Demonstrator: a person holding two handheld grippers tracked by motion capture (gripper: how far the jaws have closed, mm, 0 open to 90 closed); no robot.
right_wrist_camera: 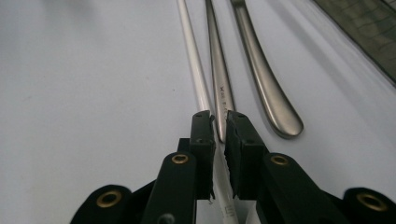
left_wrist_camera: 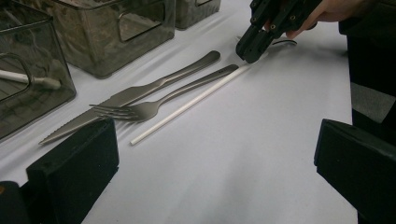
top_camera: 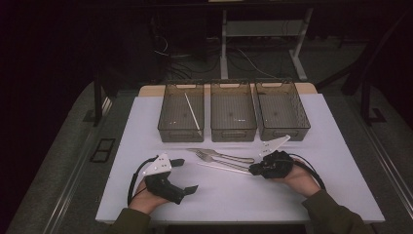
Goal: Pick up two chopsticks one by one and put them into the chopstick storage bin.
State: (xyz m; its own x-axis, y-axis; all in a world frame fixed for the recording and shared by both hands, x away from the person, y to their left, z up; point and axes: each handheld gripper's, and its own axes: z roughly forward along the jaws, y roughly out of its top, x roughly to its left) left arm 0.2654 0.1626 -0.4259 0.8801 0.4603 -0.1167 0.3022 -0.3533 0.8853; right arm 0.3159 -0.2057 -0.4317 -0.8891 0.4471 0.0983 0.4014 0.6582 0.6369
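White cloth [top_camera: 302, 195] covers the table, with dark floor and desk legs beyond it.

From above, the right gripper [top_camera: 254, 169] lies low at the near end of a white stick [top_camera: 221, 165], though its jaws are too small there to read. Its own view settles that: the jaws are pressed close on the stick [right_wrist_camera: 198, 88], which runs away between them along the cloth, just beside the fork [right_wrist_camera: 218, 74] handle and the knife [right_wrist_camera: 264, 79] handle.

Only the left gripper view gives the stick's [left_wrist_camera: 187, 103] whole length, with fork [left_wrist_camera: 154, 105] tines and knife [left_wrist_camera: 126, 99] blade at the far end from the right gripper [left_wrist_camera: 246, 57].

The left gripper [top_camera: 187, 175] rests well apart on the cloth, jaws spread wide, holding nothing.

Three bins [top_camera: 234, 134] stand behind the cutlery; the left one holds another stick [top_camera: 192, 109].
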